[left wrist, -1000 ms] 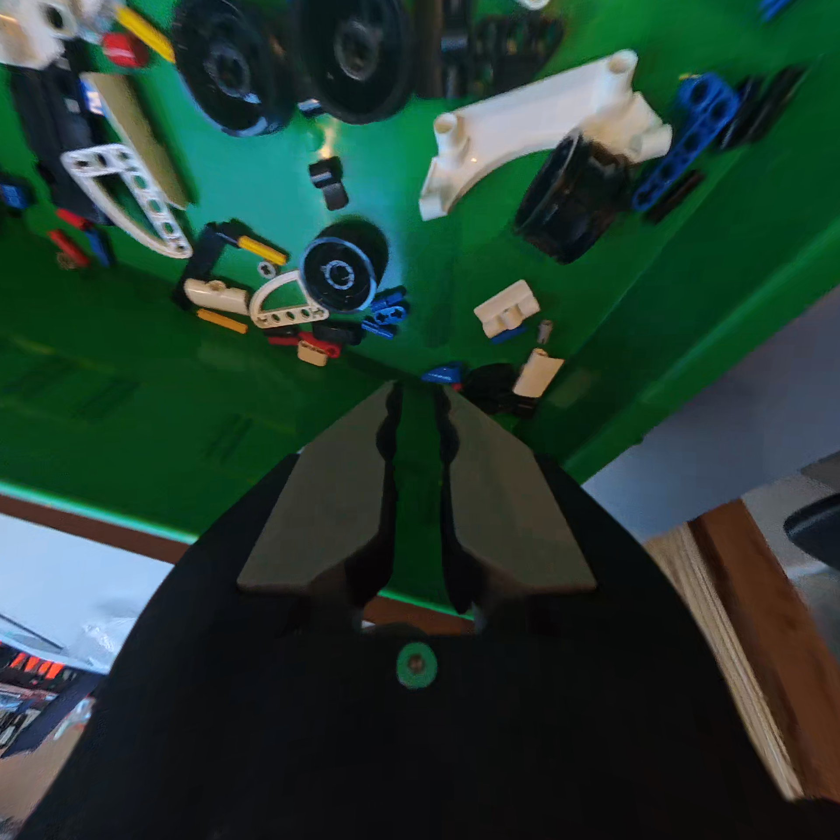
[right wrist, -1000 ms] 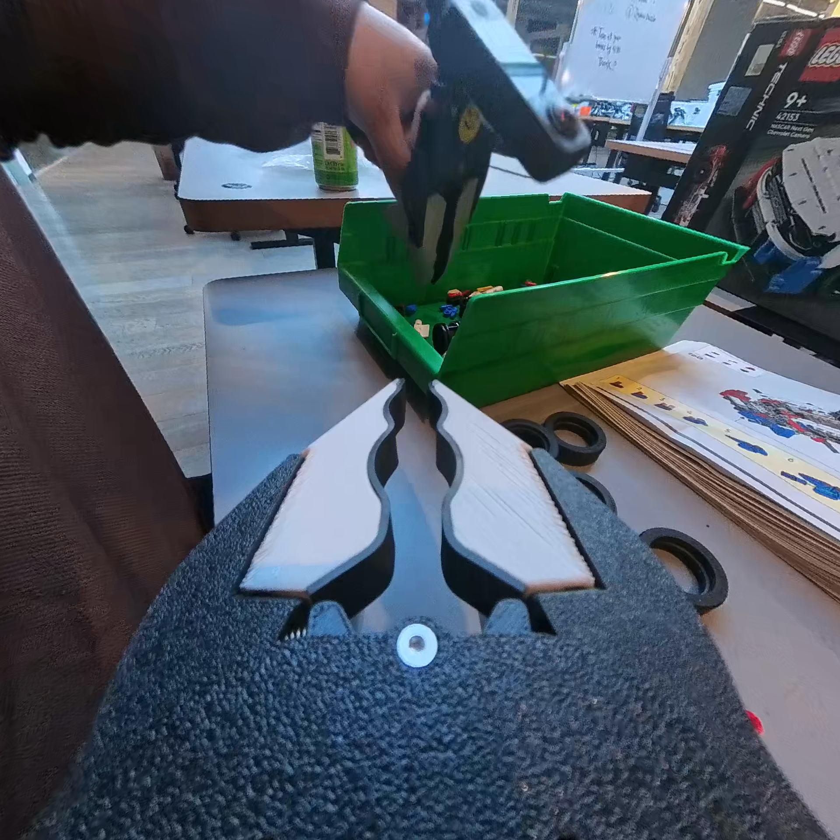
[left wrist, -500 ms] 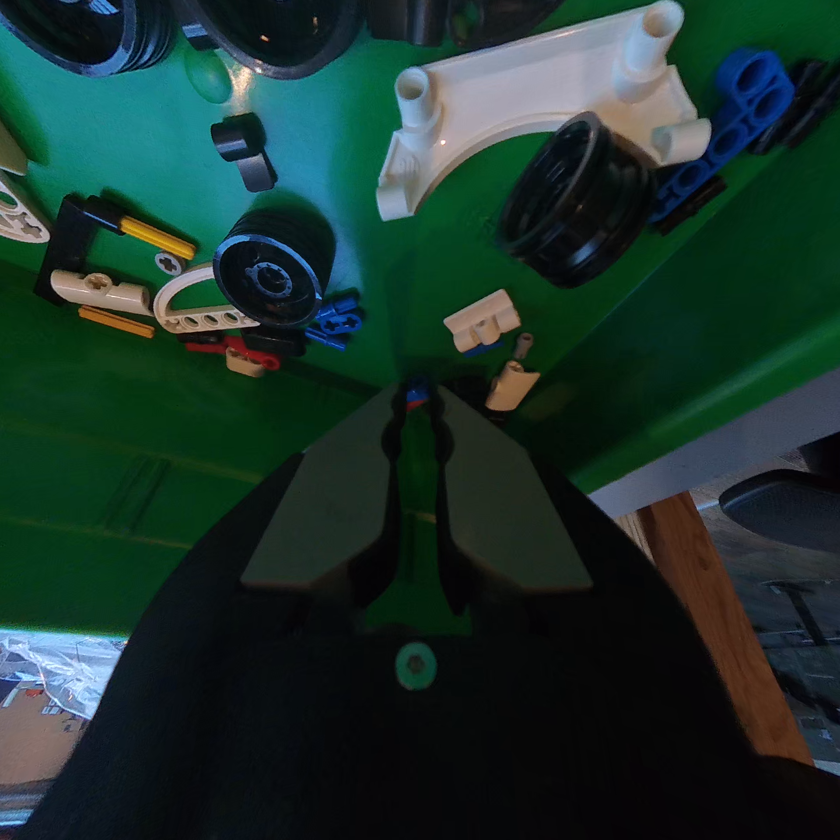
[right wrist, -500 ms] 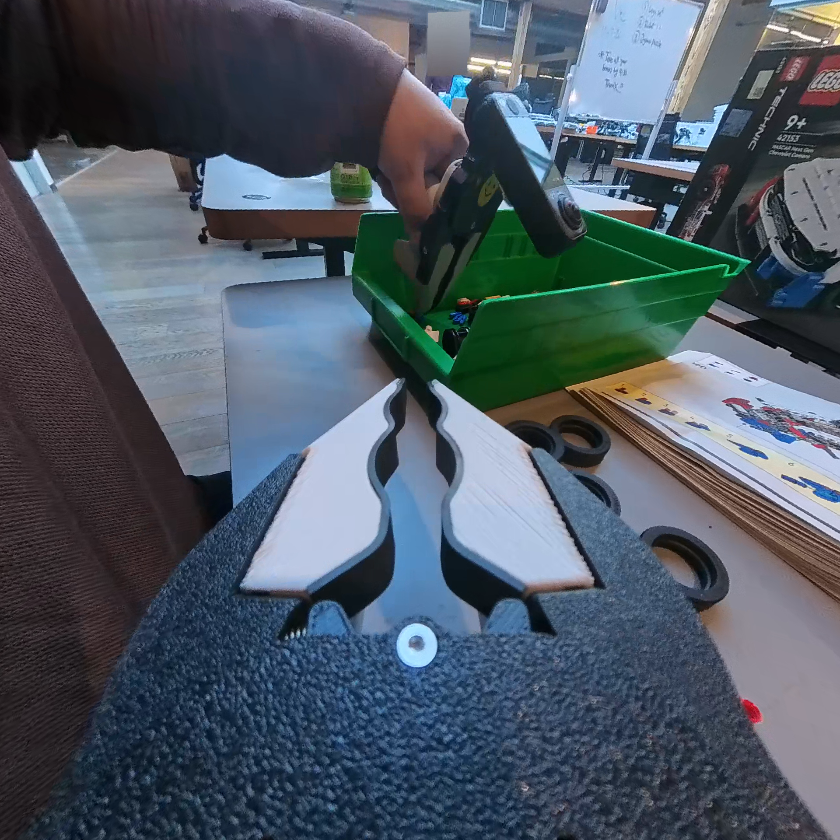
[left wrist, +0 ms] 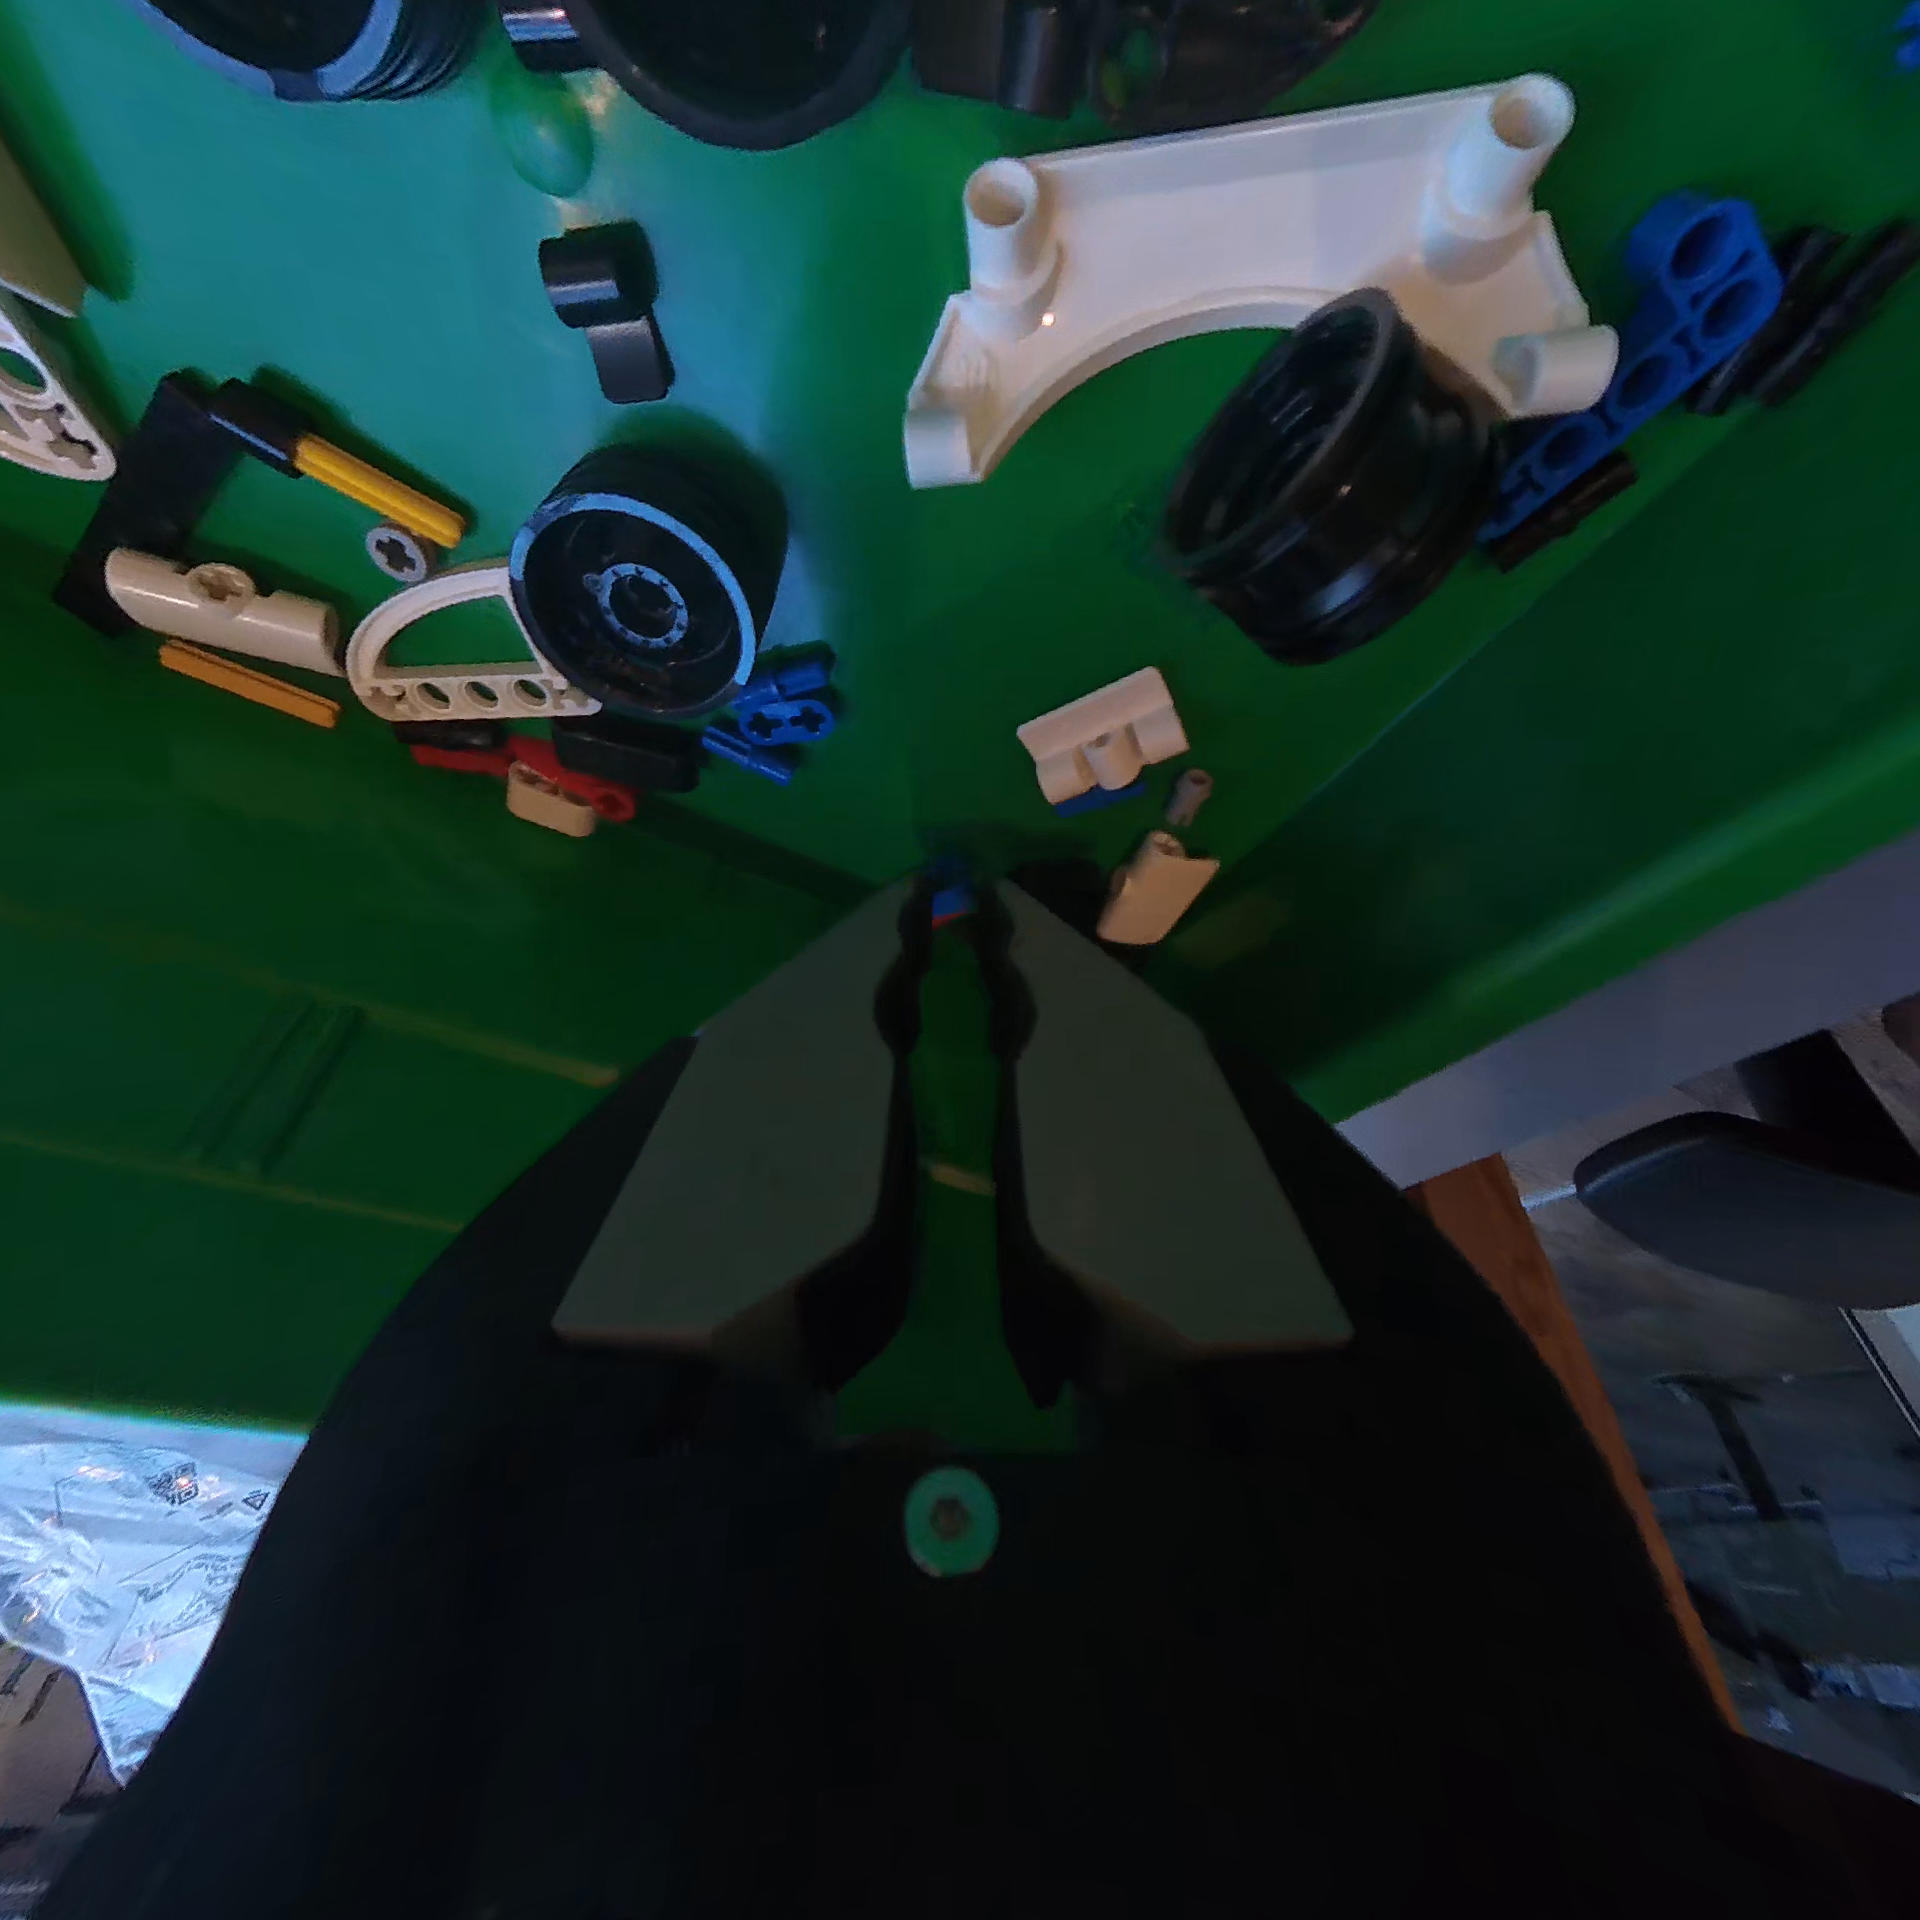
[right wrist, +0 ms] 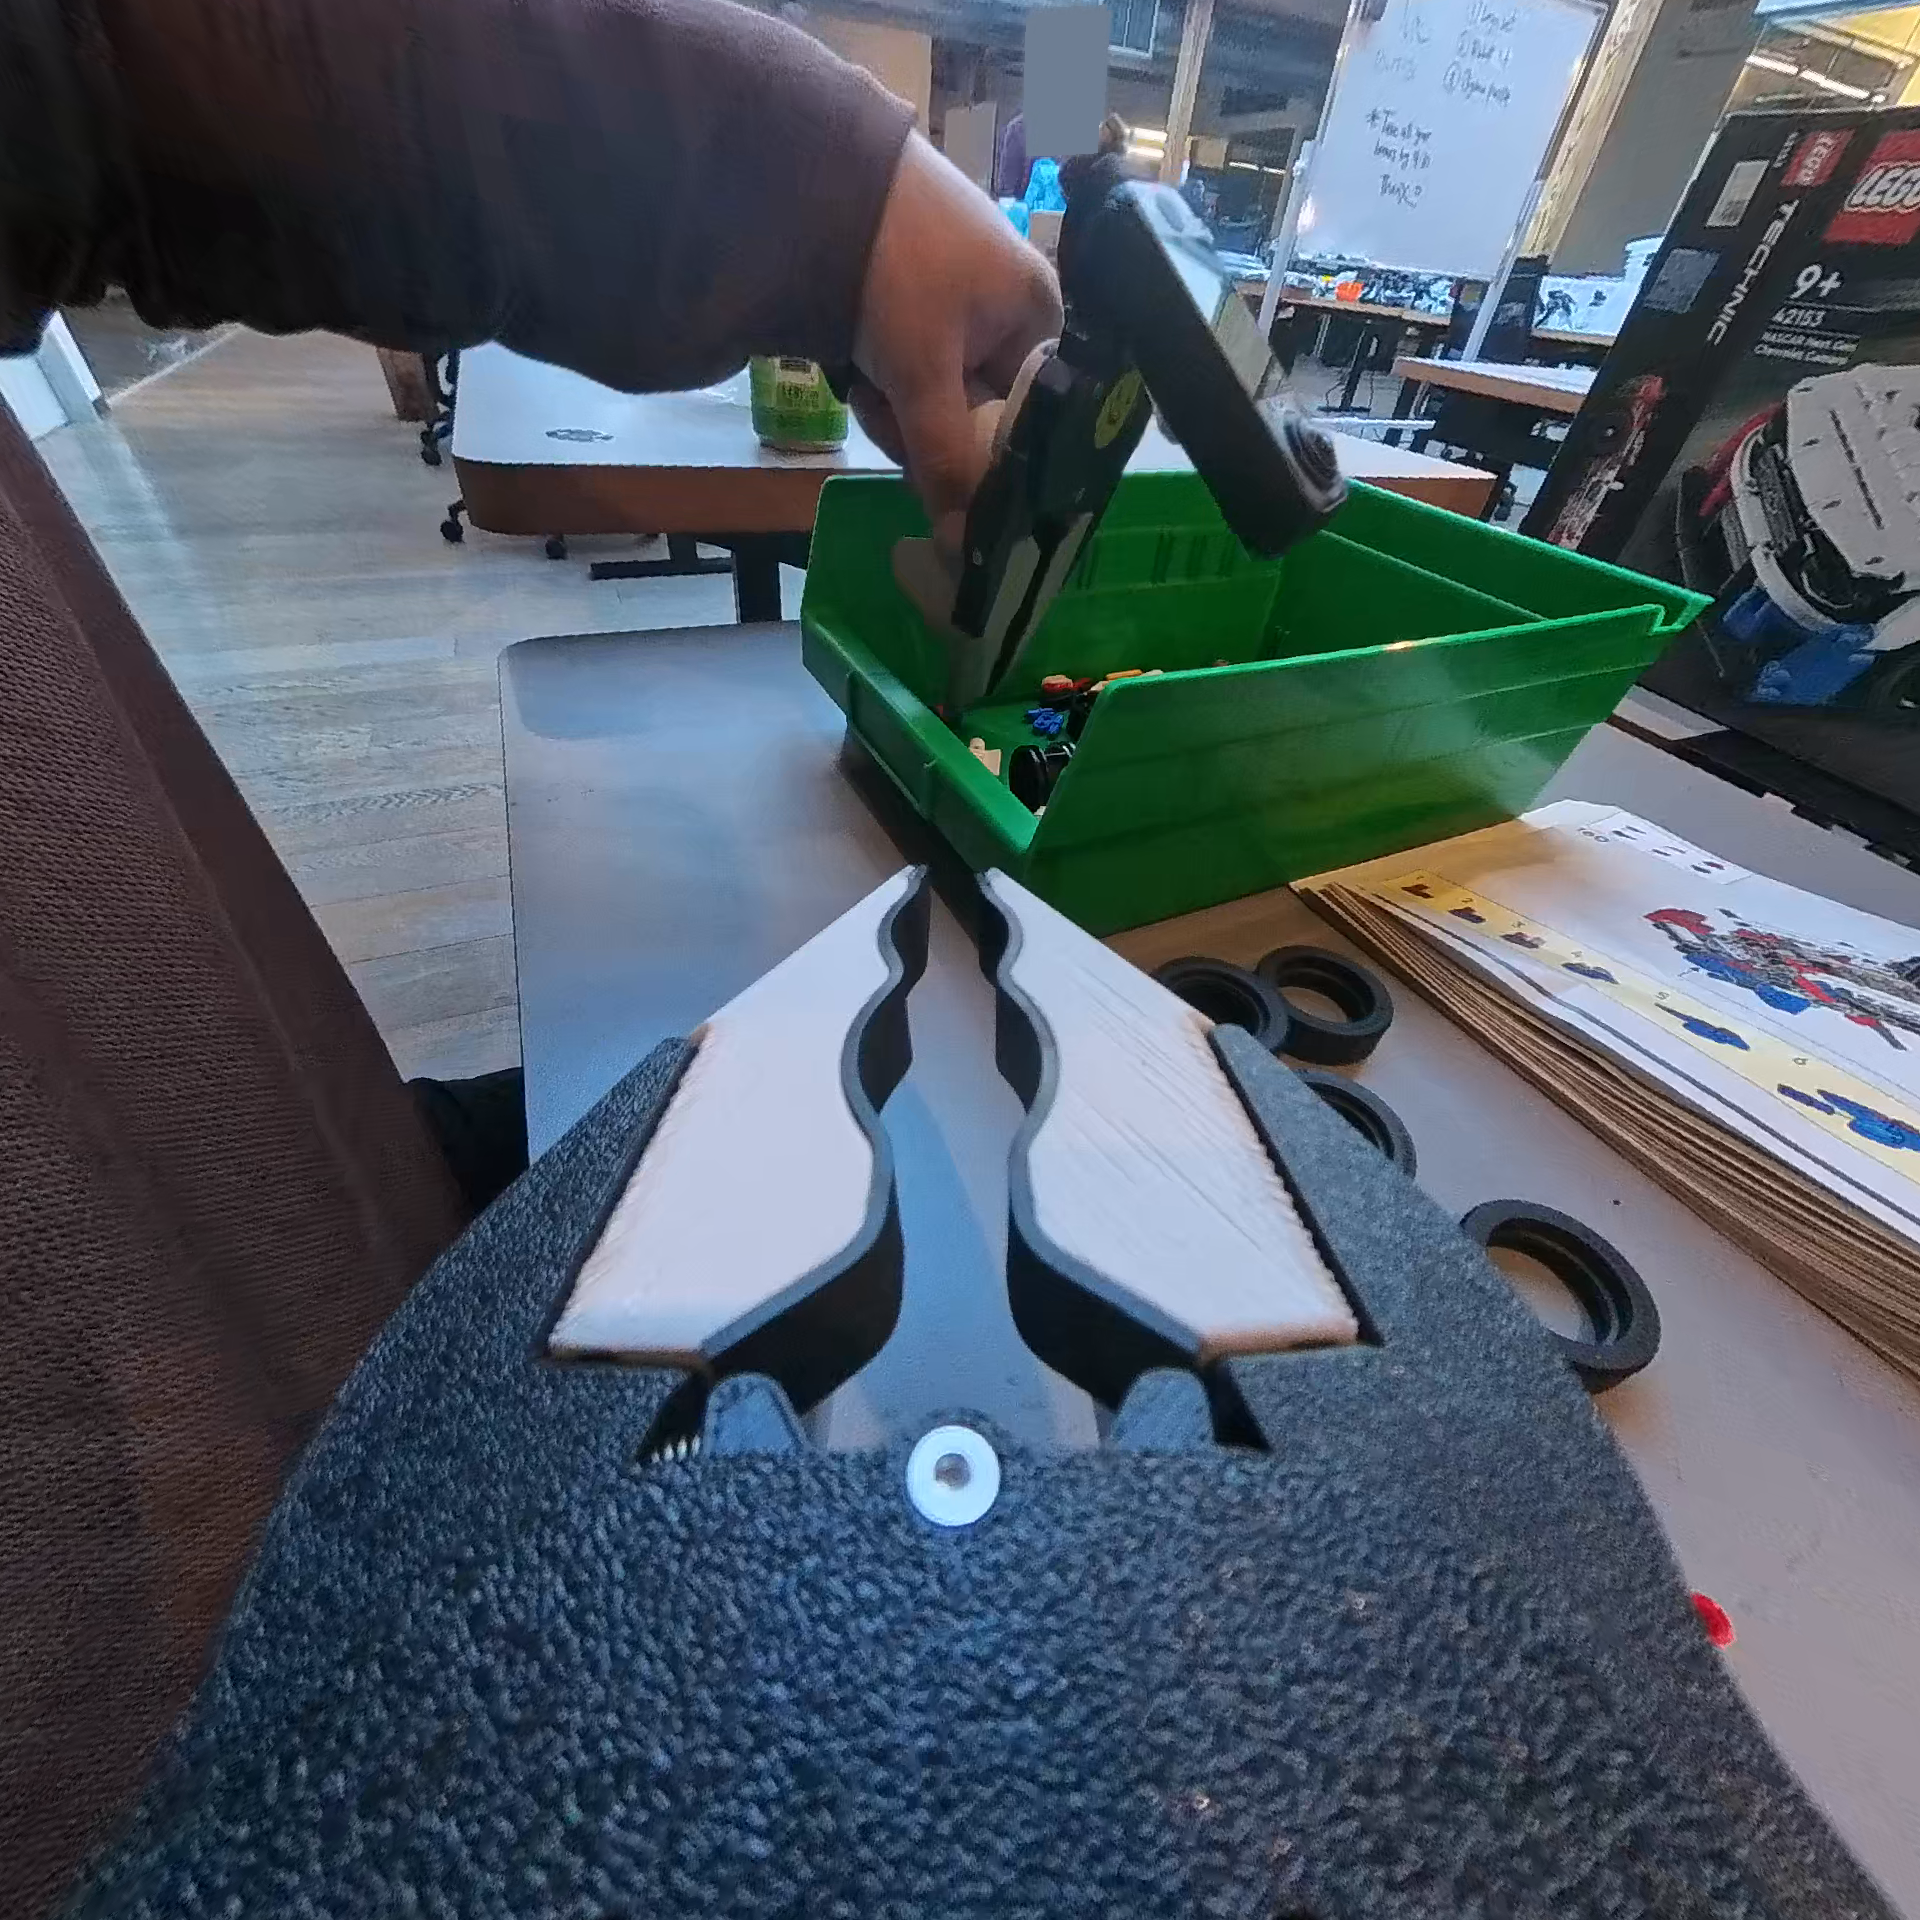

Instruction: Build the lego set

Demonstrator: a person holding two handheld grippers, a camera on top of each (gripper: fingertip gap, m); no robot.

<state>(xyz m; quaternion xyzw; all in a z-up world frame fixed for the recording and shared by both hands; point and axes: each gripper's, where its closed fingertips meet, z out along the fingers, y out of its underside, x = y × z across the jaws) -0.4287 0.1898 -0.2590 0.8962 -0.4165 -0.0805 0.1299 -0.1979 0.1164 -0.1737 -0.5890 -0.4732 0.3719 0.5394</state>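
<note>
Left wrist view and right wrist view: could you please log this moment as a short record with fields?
Left gripper: inside the green bin, fingers narrowly apart around a small blue-red piece; grip unconfirmed
Right gripper: above the table, narrowly open, empty
Beside bin: black tyres, instruction booklet

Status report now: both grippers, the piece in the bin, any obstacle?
Left gripper down in green bin, fingertips pinching small blue-red piece. Right gripper open, empty, above table. White connector close beside.
</note>
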